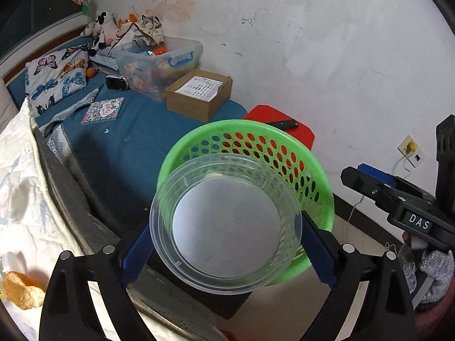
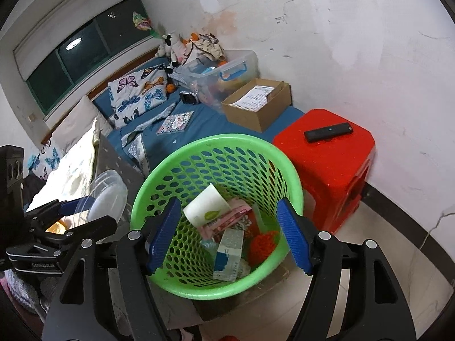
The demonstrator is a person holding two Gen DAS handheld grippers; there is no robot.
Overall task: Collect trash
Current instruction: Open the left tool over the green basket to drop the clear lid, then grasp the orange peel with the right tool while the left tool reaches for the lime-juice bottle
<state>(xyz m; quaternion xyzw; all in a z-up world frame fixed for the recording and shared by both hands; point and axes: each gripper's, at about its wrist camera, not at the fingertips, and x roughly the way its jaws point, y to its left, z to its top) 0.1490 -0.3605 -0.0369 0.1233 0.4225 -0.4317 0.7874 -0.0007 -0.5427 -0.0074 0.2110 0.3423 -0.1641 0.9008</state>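
The left gripper (image 1: 226, 244) is clutching a clear plastic tub (image 1: 226, 221) by the green basket (image 2: 216, 216); the right gripper (image 2: 227, 236) is hanging spread and empty over it.

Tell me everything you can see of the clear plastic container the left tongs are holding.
The clear plastic container is a round, shallow, translucent tub with a rolled rim and faint ribbed walls. It looks empty. It is tilted, its mouth facing the left wrist camera. The left tongs clamp it, a blue pad on each side. It hangs just short of the green basket, which shows through and behind it.
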